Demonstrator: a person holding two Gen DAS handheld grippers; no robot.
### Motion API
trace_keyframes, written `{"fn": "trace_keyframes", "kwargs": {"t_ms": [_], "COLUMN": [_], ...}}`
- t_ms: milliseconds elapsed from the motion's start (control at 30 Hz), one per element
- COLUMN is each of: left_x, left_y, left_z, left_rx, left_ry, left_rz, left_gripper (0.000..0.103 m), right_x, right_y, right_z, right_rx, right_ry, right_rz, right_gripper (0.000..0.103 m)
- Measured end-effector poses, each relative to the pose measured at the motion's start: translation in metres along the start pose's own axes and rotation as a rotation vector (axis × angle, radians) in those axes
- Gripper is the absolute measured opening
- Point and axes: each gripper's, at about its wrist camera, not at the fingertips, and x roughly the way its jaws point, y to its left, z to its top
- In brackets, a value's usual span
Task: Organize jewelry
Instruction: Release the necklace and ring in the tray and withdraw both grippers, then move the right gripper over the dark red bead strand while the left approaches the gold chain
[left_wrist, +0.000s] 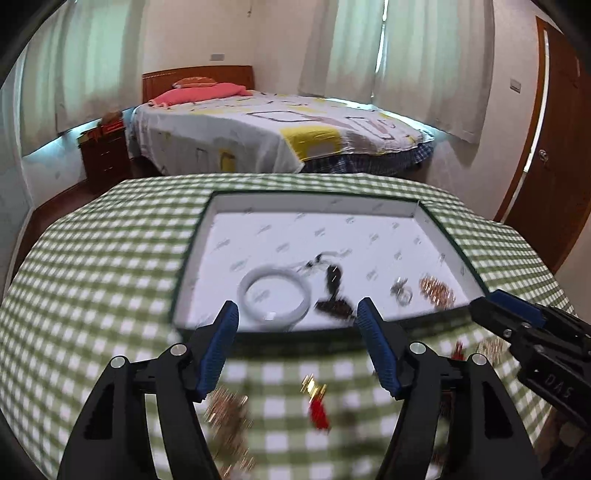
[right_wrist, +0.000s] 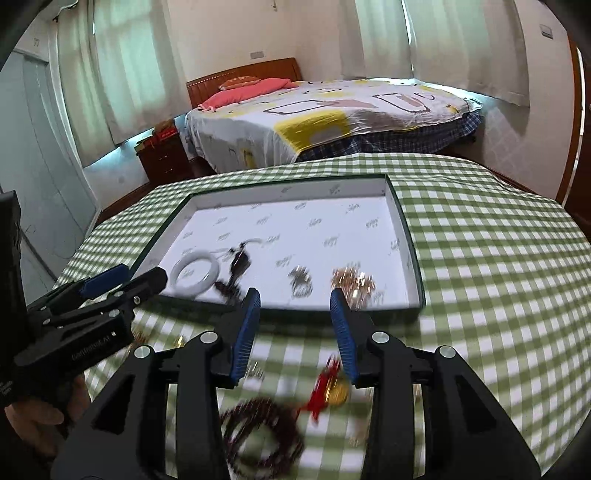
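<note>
Both tongs, left (left_wrist: 297, 319) and right (right_wrist: 294, 308), gape empty (tray (right_wrist: 402, 221) ahead).

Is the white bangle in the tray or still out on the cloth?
In. The white bangle lies flat on the tray floor, near its front wall, beside dark jewelry; neither claw touches it.

One white tray (right_wrist: 402, 221) is seen on one green checked cloth (right_wrist: 498, 258). Inside the tray, one white ring bangle (right_wrist: 197, 275), one dark piece (right_wrist: 238, 262), one silver piece (right_wrist: 301, 282) and one gold pile (right_wrist: 354, 282) are counted. One red charm (right_wrist: 323, 391) and one dark bead loop (right_wrist: 262, 439) are seen on the cloth; more blurred bits cannot be counted.
</note>
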Motion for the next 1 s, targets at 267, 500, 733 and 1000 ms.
{"fn": "trace_keyframes", "kwargs": {"t_ms": [267,500,733,1000], "left_x": [-0.031,-0.041,-0.041,-0.037], "left_y": [0.020,0.040,0.053,0.057], "left_z": [-0.047,-0.075,-0.084,-0.087], "left_rx": [-0.013,-0.051,-0.073,-0.082], "left_ry": [0.033,0.080,0.095,0.108], "left_rz": [0.076,0.121,0.145,0.144], "left_gripper": [0.065,0.065,0.065,0.065], "right_x": [-0.009,-0.001,0.008,0.013], "right_y": [0.011,0.020,0.029,0.030], "right_z": [-0.050,-0.074,-0.078,-0.073], "right_rx": [-0.022,-0.033,-0.063,-0.065], "right_ry": [0.079,0.131,0.143,0.151], "right_rz": [-0.009,0.002,-0.011,-0.002], "right_gripper": [0.052,0.052,0.060,0.064]}}
